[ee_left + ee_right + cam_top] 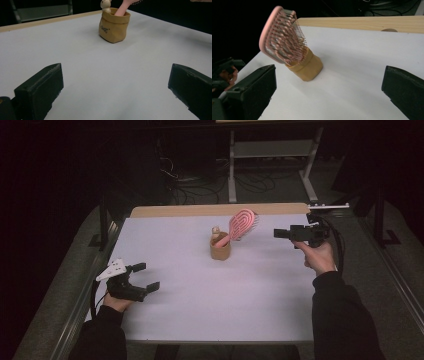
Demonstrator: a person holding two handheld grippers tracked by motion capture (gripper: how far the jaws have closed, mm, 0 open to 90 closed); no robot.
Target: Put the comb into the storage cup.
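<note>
The pink hairbrush [242, 224] stood handle-down in the small tan pouch [220, 251], its head leaning up and toward the person's right; a small pale figurine [216, 230] showed at the pouch's rim. The pouch sat near the middle of the white bench [210, 300], somewhat toward the far wooden edge [210, 210]. The right tongs [282, 233] were held just beside the brush head, jaws spread wide and empty. The left tongs [146, 276] rested low near the front left corner, likewise released, well apart from the pouch.

The step in hand appeared to be the right tongs' dealing with the brush. To take it well, the jaws should probably close across the neck or handle just above the pouch rim rather than on the bristles [293, 47], and lift along the handle's lean so that the soft pouch is not dragged or tipped. The left tongs could steady the pouch wall.

Open bench lay on every side of the pouch. The right edge lay closest to the right hand [317, 257].
</note>
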